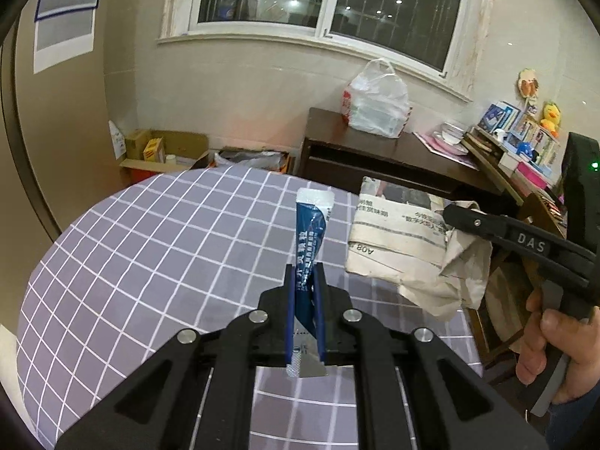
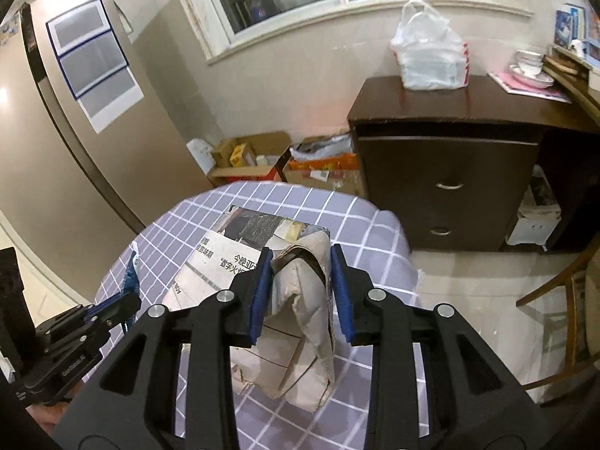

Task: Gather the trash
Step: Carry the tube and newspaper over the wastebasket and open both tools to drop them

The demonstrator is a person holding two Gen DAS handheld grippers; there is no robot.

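My left gripper is shut on a blue and white sachet wrapper, held upright above the grey checked tablecloth. A folded, crumpled newspaper sits to its right. My right gripper is shut on the newspaper, its blue pads pressing a raised crumpled fold from both sides. In the left wrist view the right gripper shows at the paper's right edge. In the right wrist view the left gripper shows at lower left with the wrapper.
A dark wooden cabinet stands beyond the table with a white plastic bag and stacked dishes on top. Cardboard boxes sit on the floor by the wall. A wooden chair is at right.
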